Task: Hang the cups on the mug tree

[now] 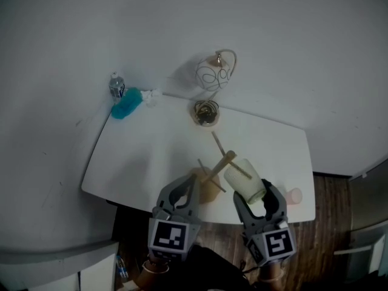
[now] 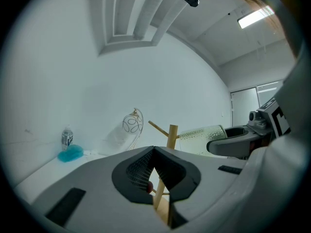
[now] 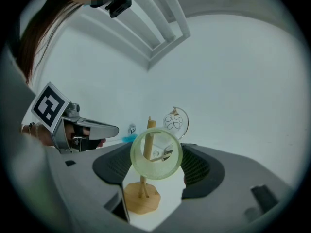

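Note:
A wooden mug tree [image 1: 213, 173] stands near the front edge of the white table [image 1: 145, 156], its pegs bare. My right gripper [image 1: 256, 197] is shut on a pale green cup [image 1: 245, 178]. The cup lies on its side, its mouth touching the tree's right peg. In the right gripper view the cup's rim [image 3: 156, 176] rings the tree's post [image 3: 150, 126], and the base [image 3: 141, 198] shows below it. My left gripper [image 1: 193, 180] hovers at the left of the base, tips together with nothing seen between them. The left gripper view shows the post [image 2: 171, 132] and the cup [image 2: 204, 134].
A pink cup [image 1: 294, 195] sits at the table's front right corner. At the back left corner are a water bottle [image 1: 116, 85] and a blue object [image 1: 126, 105]. A wire ornament [image 1: 213, 71] and a metal wire piece [image 1: 206, 111] stand at the back edge.

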The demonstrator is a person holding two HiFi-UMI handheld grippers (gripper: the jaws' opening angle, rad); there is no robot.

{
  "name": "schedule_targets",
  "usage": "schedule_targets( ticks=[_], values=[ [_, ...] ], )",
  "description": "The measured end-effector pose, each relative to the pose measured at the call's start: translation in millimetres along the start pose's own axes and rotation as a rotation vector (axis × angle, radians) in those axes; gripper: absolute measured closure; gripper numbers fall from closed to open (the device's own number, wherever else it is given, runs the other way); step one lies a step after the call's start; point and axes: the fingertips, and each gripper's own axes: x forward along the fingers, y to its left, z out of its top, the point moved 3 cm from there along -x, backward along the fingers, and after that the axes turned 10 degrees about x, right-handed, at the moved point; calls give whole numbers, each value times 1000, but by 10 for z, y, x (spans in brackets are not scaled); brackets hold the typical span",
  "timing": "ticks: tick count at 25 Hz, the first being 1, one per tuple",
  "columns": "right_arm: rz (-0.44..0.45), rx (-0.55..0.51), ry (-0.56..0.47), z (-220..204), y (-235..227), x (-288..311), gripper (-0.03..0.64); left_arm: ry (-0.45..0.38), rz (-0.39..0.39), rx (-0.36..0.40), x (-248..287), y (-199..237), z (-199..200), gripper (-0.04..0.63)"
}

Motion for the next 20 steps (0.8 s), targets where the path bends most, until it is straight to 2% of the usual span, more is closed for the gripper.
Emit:
schedule_targets(
  ticks=[20],
  values=[
    [14, 29, -22, 33, 23, 67, 308, -8, 7, -2, -35, 0, 17, 595]
  ],
)
